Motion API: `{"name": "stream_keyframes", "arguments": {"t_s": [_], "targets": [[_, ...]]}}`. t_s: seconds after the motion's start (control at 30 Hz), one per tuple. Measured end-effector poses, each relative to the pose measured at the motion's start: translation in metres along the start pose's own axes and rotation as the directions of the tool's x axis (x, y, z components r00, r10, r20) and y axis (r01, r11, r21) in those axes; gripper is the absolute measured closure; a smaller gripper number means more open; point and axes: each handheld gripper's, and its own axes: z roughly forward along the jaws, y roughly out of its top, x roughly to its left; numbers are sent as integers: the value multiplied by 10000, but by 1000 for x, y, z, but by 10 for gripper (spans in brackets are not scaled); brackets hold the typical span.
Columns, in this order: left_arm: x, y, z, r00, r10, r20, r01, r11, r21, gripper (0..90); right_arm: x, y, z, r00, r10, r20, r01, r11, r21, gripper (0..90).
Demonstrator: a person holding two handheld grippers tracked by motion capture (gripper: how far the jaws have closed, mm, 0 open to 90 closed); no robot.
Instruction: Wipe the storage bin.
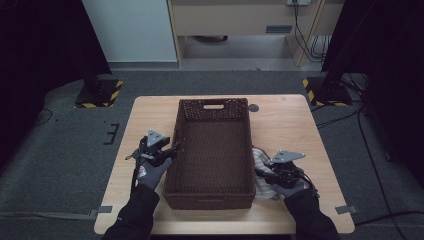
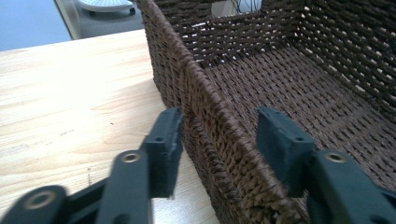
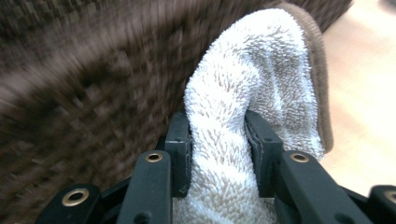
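Note:
A dark brown woven basket [image 1: 214, 150] stands in the middle of the wooden table [image 1: 295, 125], and nothing lies in it. My left gripper [image 1: 170, 149] is at the basket's left wall; its open jaws straddle the rim [image 2: 219, 140] without closing on it. My right gripper [image 1: 264, 174] is beside the basket's right wall, shut on a folded white towel [image 3: 247, 98] with a brown edge. The towel [image 1: 260, 162] bunches up against the outside of the wicker.
The basket has a handle cutout [image 1: 213, 106] in its far wall. A small round grommet [image 1: 253, 107] is set in the table behind the basket. Two stand bases with yellow-black tape [image 1: 100, 92] rest on the grey floor beyond the table.

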Motion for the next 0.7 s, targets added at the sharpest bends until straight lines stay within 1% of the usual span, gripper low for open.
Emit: {"name": "stream_keyframes", "arguments": {"t_s": [0.07, 0.13, 0.17, 0.23, 0.3, 0.33, 0.37, 0.4, 0.5, 0.57, 0.6, 0.63, 0.7], "targets": [[-1, 2, -5, 10000, 52, 24, -52, 9998, -194, 434, 0, 4, -12, 10000, 67, -46, -70, 9982, -602, 667], [-3, 4, -11, 9999, 123, 104, -120, 9994, -311, 417, 2, 8, -20, 9998, 33, -185, -53, 9944, -1051, 668], [-4, 4, -15, 9997, 202, 139, -197, 9993, -316, 418, 5, 8, -23, 9997, -21, -253, -8, 9935, -1141, 668], [-5, 1, -22, 9991, 406, 154, -402, 9989, -234, 428, 10, 7, -26, 9991, -155, -382, 110, 9934, -1137, 668], [-6, -5, -28, 9985, 444, 326, -443, 9990, -39, 481, 15, 3, -24, 9986, -256, -463, 210, 9950, -981, 669], [-6, -8, -29, 9983, 434, 391, -436, 9990, 58, 493, 16, 1, -22, 9986, -209, -490, 166, 9962, -853, 669], [-6, -11, -30, 9982, 273, 530, -270, 9996, -53, 498, 18, -2, -18, 9985, -199, -519, 163, 9975, -693, 671], [-6, -11, -31, 9981, 126, 603, -125, 9999, -15, 514, 19, -4, -13, 9984, -196, -531, 171, 9987, -475, 671], [-10, -12, -32, 9979, 191, 621, -197, 9998, 92, 552, 23, -11, 0, 9984, -289, -482, 297, 9994, 168, 671], [-15, -14, -29, 9971, 419, 631, -443, 9983, 372, 573, 22, -15, 7, 9988, -223, -433, 246, 9983, 532, 671], [-17, -16, -26, 9968, 614, 503, -642, 9963, 563, 575, 21, -17, 8, 9988, -208, -444, 237, 9975, 659, 671], [-18, -16, -26, 9971, 609, 458, -633, 9966, 528, 581, 19, -17, 8, 9989, -147, -438, 176, 9975, 681, 671], [-17, -16, -26, 9980, 430, 467, -456, 9973, 572, 588, 18, -16, 6, 9991, -134, -407, 159, 9978, 638, 669]]}}
